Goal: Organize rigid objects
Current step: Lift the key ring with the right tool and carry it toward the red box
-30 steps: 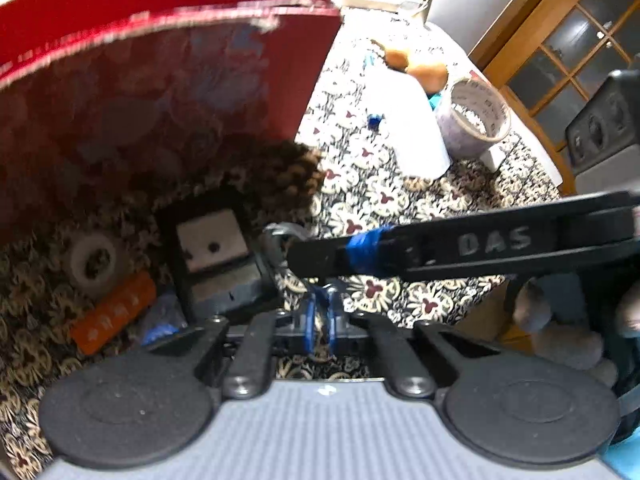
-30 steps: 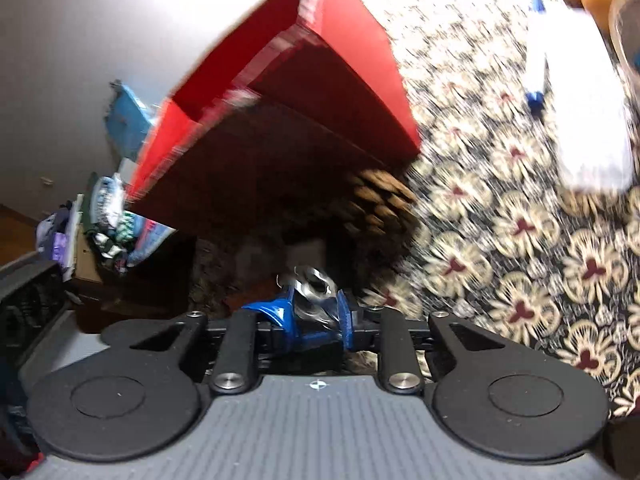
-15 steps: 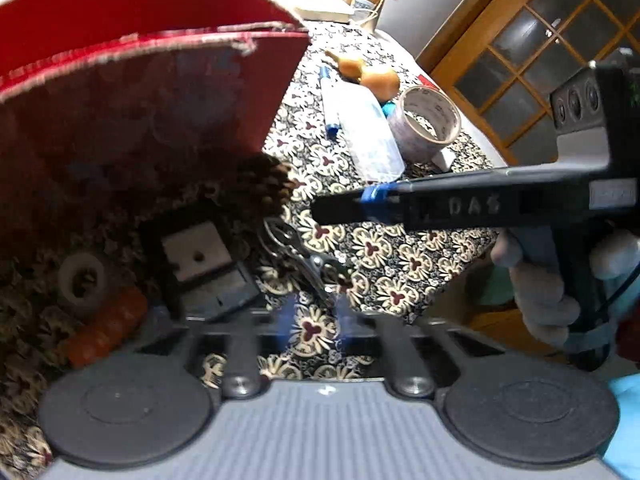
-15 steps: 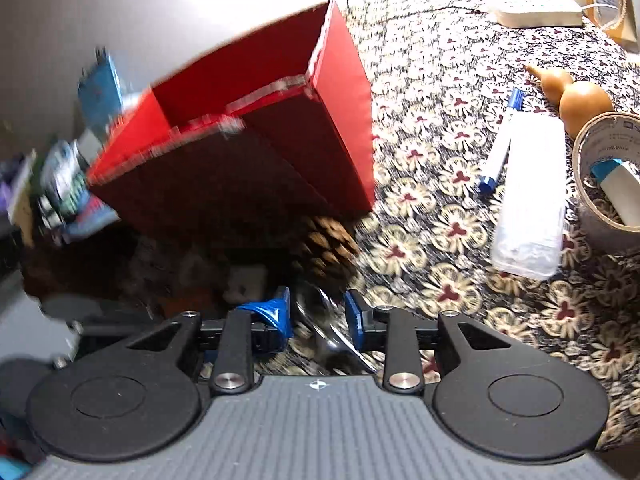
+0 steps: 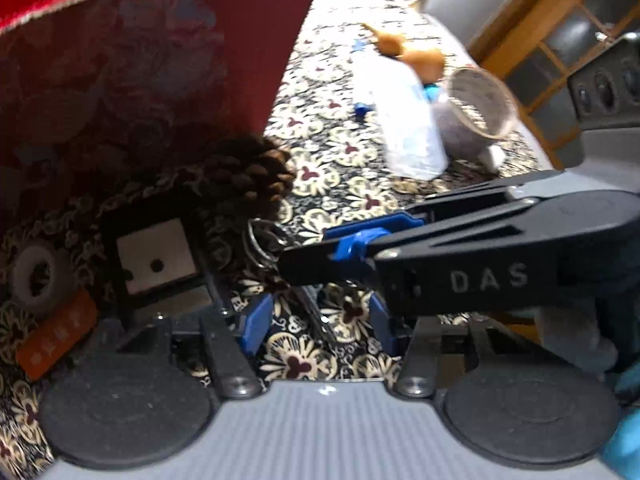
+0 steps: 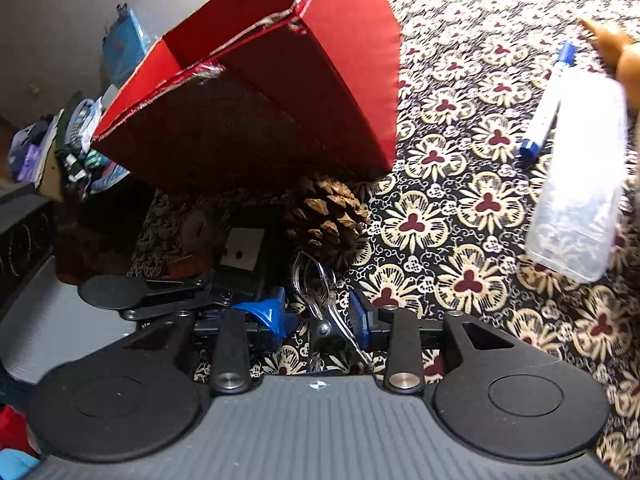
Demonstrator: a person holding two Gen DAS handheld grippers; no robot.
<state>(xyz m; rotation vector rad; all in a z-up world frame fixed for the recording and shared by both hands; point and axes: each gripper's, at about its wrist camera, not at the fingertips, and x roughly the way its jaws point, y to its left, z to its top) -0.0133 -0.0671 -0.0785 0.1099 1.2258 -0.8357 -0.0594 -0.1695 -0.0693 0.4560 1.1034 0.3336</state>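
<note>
Small metal scissors (image 6: 320, 304) lie on the flowered tablecloth (image 6: 472, 208), handle rings toward a pine cone (image 6: 332, 216). My right gripper (image 6: 316, 318) straddles them, its jaws opening, and the blue pads stand off the metal. In the left wrist view the scissors (image 5: 266, 240) run between the blue pads of my left gripper (image 5: 318, 322), which is also opening and grips nothing. The right gripper (image 5: 312, 264) reaches in from the right, its tips over the scissors' rings. The left gripper's black fingers (image 6: 168, 294) show at the left of the right wrist view.
A red box (image 6: 304, 92) stands tilted just behind the pine cone (image 5: 248, 176). Beside the scissors are a black block with a white face (image 5: 156, 256), a white ring (image 5: 38, 276) and an orange piece (image 5: 56, 332). Farther right: clear plastic case (image 6: 580, 184), blue marker (image 6: 544, 112), tape roll (image 5: 476, 108), gourd (image 5: 420, 56).
Both grippers were shut on the scissors a second ago. Both have opened, and the scissors now rest on the cloth by the pine cone. Both hands have sunk slightly.
</note>
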